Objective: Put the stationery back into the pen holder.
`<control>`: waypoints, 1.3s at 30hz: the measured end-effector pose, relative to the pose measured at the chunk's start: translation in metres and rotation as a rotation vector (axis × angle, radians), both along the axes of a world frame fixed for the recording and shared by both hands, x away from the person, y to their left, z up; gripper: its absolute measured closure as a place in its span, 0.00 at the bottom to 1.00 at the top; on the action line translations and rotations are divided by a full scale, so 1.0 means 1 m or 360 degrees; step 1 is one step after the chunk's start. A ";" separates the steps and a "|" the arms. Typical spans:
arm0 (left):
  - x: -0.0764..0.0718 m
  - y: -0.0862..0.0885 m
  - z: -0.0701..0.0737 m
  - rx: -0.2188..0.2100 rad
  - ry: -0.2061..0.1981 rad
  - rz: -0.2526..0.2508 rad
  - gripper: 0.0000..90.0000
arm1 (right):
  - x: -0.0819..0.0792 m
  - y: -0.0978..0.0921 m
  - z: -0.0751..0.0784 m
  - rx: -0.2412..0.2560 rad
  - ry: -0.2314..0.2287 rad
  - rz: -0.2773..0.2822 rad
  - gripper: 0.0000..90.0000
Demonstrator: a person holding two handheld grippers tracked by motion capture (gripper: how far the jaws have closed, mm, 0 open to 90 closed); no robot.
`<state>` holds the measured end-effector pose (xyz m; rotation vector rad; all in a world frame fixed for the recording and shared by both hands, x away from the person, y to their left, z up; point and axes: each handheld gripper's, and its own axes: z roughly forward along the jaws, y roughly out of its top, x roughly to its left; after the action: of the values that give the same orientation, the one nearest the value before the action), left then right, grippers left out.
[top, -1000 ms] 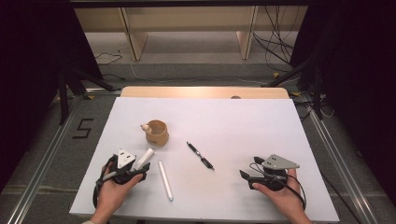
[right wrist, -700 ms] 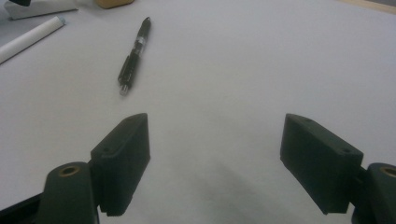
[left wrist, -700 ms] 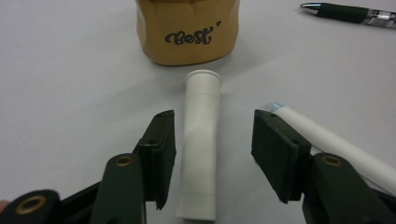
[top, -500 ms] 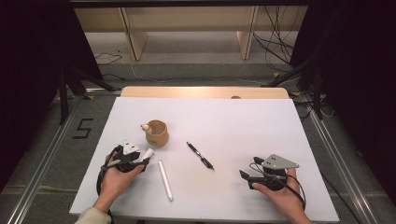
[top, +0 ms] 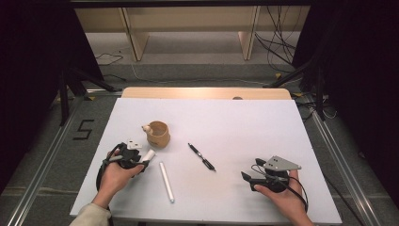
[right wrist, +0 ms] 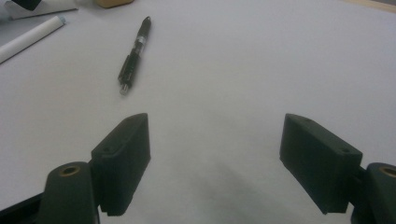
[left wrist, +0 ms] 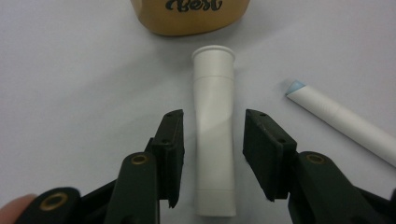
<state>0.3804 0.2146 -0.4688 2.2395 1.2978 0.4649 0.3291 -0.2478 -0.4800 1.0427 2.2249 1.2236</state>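
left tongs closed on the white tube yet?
Not yet: the left tongs are open. In the left gripper view the white tube lies flat between the jaws, with a gap on each side.

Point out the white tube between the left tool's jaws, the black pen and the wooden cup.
white tube (left wrist: 214,135), left gripper view, mid-body.
black pen (top: 201,156), high view, middle of the barrel.
wooden cup (top: 158,136), high view, outer wall.
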 end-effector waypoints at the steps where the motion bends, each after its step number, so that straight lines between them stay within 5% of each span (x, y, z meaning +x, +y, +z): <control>1: 0.001 0.000 0.000 0.0011 0.0011 -0.0013 0.65 | 0.000 0.000 0.000 0.0000 0.0000 0.0000 0.28; 39: 0.015 -0.004 -0.002 0.0096 0.0183 -0.0036 0.72 | 0.000 0.000 0.000 -0.0006 -0.0002 0.0005 0.28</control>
<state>0.3955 0.2105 -0.4713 2.3590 1.3302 0.3760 0.3288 -0.2473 -0.4802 1.0365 2.2280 1.2206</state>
